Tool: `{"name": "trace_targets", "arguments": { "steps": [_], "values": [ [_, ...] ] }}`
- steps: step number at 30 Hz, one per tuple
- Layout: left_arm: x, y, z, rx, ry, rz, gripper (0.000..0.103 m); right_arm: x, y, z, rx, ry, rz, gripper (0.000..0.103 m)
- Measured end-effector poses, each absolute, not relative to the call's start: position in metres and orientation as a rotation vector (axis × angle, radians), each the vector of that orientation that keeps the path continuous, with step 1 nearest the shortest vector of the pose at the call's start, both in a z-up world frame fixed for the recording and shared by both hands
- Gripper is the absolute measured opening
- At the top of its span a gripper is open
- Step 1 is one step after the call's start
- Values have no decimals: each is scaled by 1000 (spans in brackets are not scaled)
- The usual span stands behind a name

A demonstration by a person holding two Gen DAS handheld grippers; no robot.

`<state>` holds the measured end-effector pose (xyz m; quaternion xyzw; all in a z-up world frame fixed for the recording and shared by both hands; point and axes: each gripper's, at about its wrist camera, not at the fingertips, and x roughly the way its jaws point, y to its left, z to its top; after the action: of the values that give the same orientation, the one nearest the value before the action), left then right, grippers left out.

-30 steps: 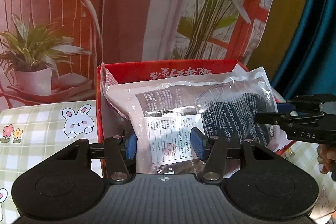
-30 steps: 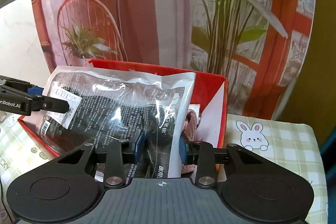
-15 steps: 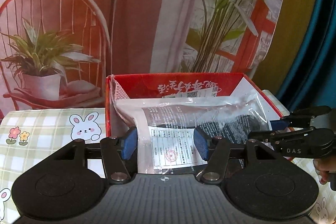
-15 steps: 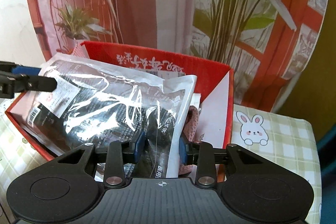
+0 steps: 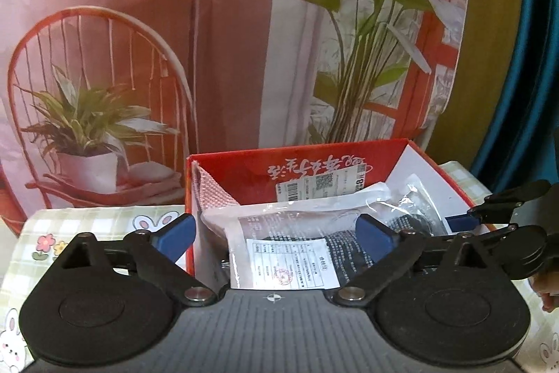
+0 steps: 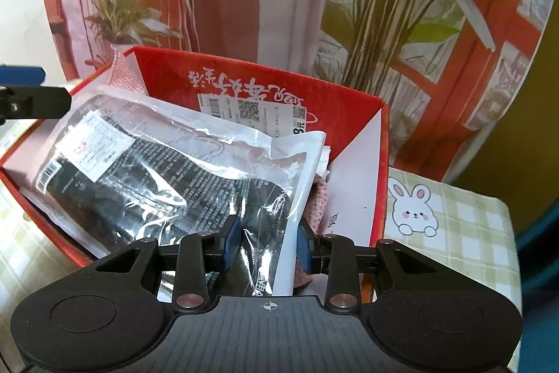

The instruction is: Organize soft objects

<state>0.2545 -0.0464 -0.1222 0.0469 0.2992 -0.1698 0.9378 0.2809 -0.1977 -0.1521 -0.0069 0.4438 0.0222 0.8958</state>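
A clear plastic bag with a dark garment (image 5: 297, 250) (image 6: 167, 184) lies in an open red cardboard box (image 5: 244, 170) (image 6: 353, 107). My left gripper (image 5: 276, 233) is open, its blue pads spread wide on either side of the bag's near end and not gripping it. My right gripper (image 6: 267, 242) is shut on the bag's right corner, just inside the box. A pink knitted cloth (image 5: 209, 189) (image 6: 316, 198) lies under the bag. The right gripper also shows at the right edge of the left wrist view (image 5: 489, 215).
The box stands on a green checked tablecloth with rabbit prints (image 6: 454, 219) (image 5: 104, 219). A printed backdrop with a chair, lamp and plants (image 5: 209, 58) hangs right behind the box. A blue curtain (image 5: 538, 58) is at the right.
The bag has come down from above the box into it. My left gripper has opened and let go of the bag and drawn back. My right gripper keeps its hold.
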Motion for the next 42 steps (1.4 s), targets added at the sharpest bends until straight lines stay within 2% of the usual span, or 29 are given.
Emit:
{"name": "trace_targets", "arguments": {
  "steps": [7,10,16,18,21,23,33,42],
  "values": [
    [251,-44,-116,109,598,-272,103,276,-195,-149,-26,901,20,34],
    [249,-41,-110,98,590,-243,103,269,-199,-144,-7,864,-15,42],
    [240,-40,-98,114,573,-193,103,257,-204,-125,27,792,-42,71],
    [233,-41,-93,125,554,-186,103,253,-204,-116,40,764,-50,85],
    [222,-42,-85,131,540,-190,103,245,-203,-103,61,726,-54,97],
    [214,-42,-79,129,526,-186,103,240,-201,-94,71,703,-58,101],
    [159,-26,-37,5,428,-231,103,197,-190,-37,118,575,-50,103],
    [92,-30,9,37,358,-202,103,144,-181,19,131,458,-62,103]
  ]
}}
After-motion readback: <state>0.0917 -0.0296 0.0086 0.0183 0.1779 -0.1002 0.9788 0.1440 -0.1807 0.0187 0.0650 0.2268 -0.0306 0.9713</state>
